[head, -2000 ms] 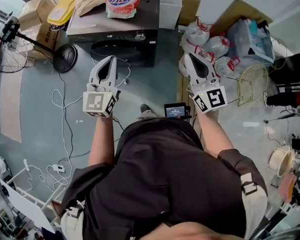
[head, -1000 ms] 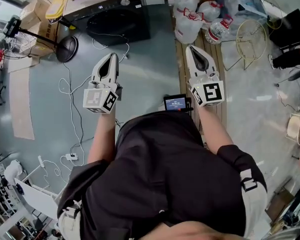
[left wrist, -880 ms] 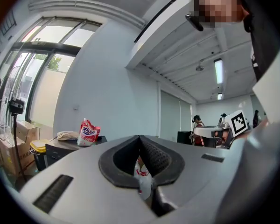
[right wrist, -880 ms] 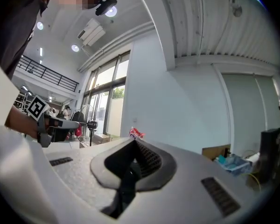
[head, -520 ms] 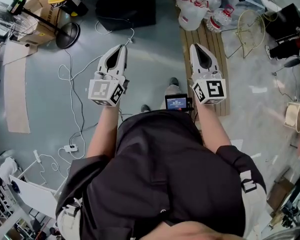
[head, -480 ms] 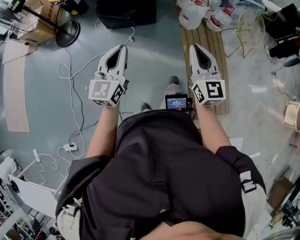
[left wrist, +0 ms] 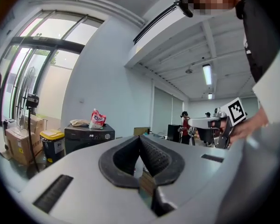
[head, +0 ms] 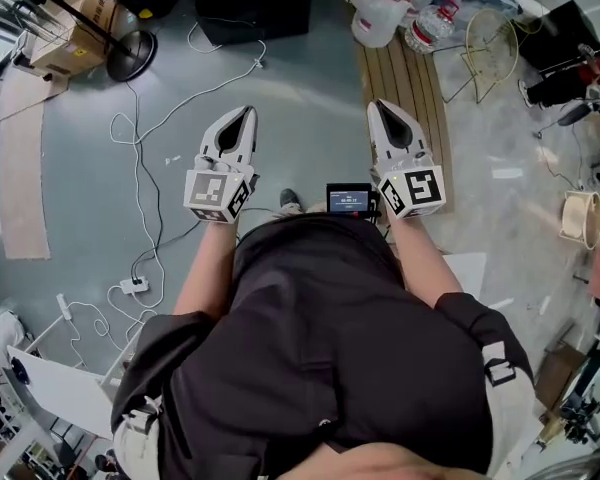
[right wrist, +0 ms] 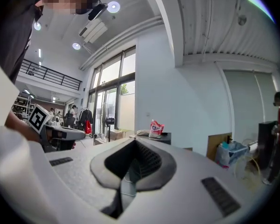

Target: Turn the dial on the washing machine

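Standing well back from the washer here, with open floor between it and both grippers. The left gripper and right gripper point level, fingers closed on nothing. To do this well I'd walk right up, square one gripper to the dial (the small round knob on the front panel), open the fingers only then, and pinch across it before twisting. Writing: the washer's display shows pale digits too small to read for sure, and the red bag on top has print I can't make out either.
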The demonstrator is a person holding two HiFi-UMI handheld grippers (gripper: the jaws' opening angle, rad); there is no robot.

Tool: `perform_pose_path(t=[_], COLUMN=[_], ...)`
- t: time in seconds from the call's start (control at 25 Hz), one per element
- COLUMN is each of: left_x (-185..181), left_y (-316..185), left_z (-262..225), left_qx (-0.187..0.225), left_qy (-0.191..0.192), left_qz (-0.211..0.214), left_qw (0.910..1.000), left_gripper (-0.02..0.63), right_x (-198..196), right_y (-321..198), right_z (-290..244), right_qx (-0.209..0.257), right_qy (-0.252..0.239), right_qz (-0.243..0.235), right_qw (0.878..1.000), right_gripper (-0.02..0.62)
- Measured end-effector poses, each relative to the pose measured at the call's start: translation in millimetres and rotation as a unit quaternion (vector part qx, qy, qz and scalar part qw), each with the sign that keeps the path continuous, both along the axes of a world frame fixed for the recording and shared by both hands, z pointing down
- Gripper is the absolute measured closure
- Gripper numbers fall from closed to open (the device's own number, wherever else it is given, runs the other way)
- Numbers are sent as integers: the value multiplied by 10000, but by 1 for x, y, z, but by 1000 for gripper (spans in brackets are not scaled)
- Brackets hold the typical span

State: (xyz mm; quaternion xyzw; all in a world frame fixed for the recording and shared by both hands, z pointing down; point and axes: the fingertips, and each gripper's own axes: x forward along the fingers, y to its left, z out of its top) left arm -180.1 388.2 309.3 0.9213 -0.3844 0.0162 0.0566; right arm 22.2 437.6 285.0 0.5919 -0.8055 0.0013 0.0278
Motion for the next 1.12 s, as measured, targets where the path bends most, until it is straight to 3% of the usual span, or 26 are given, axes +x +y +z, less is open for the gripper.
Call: perform_pose_path(t=[0.28, 0.52, 0.92, 1.12], left_x=[-23, -33, -47, -94], left_y=[58, 92, 79, 72], left_z=[6, 21, -10, -10], left_qx=[-248, -459, 231, 199], left_qy=[-115, -97, 66, 103], left_qz=[-152, 29, -14, -105], left_qw=[9995, 9989, 9997, 9997], left_gripper=[611, 611, 611, 611], right_x=[-12, -39, -55, -95], right_y=[49, 95, 105, 89], right_z=[4, 17, 22, 26], right_qx=[-23, 31, -191, -182], right_qy=[-313, -151, -497, -479], right_qz=[-116, -122, 444, 576], right_qw=[9994, 9998, 9976, 9970], right_gripper=[592, 592, 592, 592])
